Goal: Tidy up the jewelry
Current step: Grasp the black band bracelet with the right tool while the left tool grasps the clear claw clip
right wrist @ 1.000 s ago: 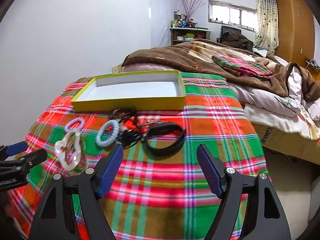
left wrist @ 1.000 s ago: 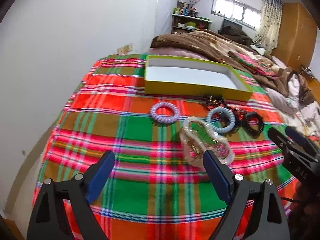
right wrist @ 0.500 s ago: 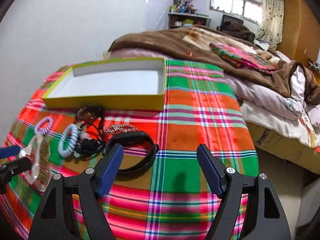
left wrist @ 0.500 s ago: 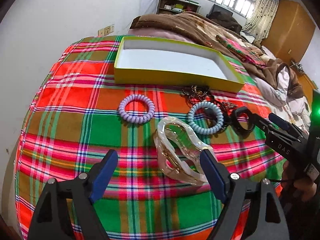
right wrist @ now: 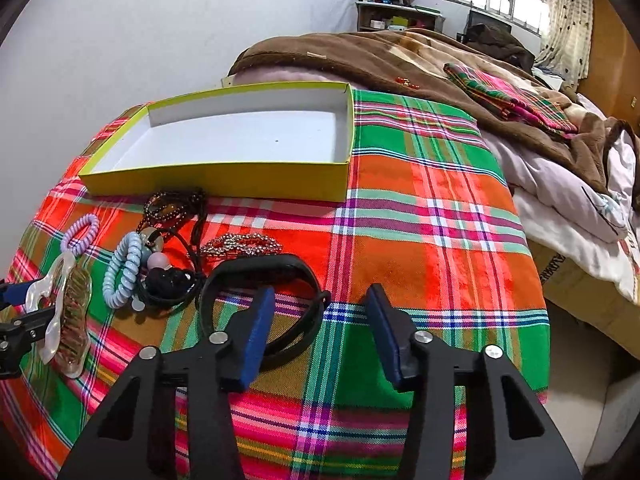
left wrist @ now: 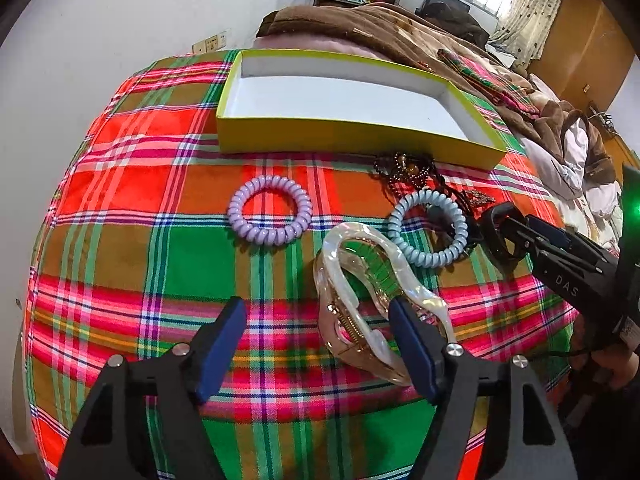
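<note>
A clear hair claw [left wrist: 360, 276] lies on the plaid cloth, partly between my left gripper's [left wrist: 318, 340] closing jaws. The right pad is at its edge and the left pad is well clear. A black band [right wrist: 260, 266] lies under my right gripper [right wrist: 320, 328], whose jaws are closing. One finger stands inside the loop, with the band's right side between the pads, untouched. Behind lie a purple coil tie [left wrist: 270, 210], a blue coil tie [left wrist: 428, 228], dark beads [right wrist: 172, 208] and a sparkly brooch [right wrist: 240, 246]. The yellow box [left wrist: 320, 140] stands empty.
A white wall runs close along the left of the bed. A brown blanket [right wrist: 380, 60] is heaped behind the box. The plaid cloth [right wrist: 440, 220] drops off at the right, over white bedding and a cardboard box. A black tie with pale beads [right wrist: 168, 284] touches the band.
Both grippers have come forward and down over the jewelry, and their jaws have narrowed. My left now straddles the claw's edge, and my right has a finger inside the black band.
</note>
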Motion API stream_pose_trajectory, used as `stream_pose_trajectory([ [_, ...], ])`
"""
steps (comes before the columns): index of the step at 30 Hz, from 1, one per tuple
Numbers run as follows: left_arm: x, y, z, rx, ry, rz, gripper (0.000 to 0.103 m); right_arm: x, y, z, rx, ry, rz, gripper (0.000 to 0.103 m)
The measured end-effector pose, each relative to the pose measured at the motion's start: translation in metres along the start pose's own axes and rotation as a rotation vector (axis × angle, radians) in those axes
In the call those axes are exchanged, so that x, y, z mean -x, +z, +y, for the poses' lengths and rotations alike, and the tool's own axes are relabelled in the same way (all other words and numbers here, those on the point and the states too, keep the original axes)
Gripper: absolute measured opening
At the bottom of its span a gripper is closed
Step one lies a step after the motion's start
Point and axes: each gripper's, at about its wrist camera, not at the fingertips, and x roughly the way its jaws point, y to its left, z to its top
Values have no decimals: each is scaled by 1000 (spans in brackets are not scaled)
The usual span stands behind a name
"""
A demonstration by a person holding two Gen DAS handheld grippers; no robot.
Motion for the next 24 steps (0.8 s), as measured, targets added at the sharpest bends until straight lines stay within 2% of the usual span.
stream_pose_trajectory([
  [1, 0, 1, 1, -1, -3, 0, 71, 0, 0, 0, 1, 4, -1, 32],
  [3, 1, 2, 3, 0, -10, 4, 67, 0, 0, 1, 5, 11, 0, 28],
  [7, 4, 3, 1, -15, -39, 9, 49, 2, -1, 6, 13, 5, -9, 17],
  [11, 2, 8, 1, -7, -68, 16, 38, 3, -2, 2, -11, 29, -17, 10],
  [17, 0, 15, 2, -5, -87, 23, 33, 8, -7, 1, -21, 24, -23, 10],
  [24, -1, 18, -2, -36, -19, 52, 32, 10, -10, -4, -38, 34, -32, 10],
])
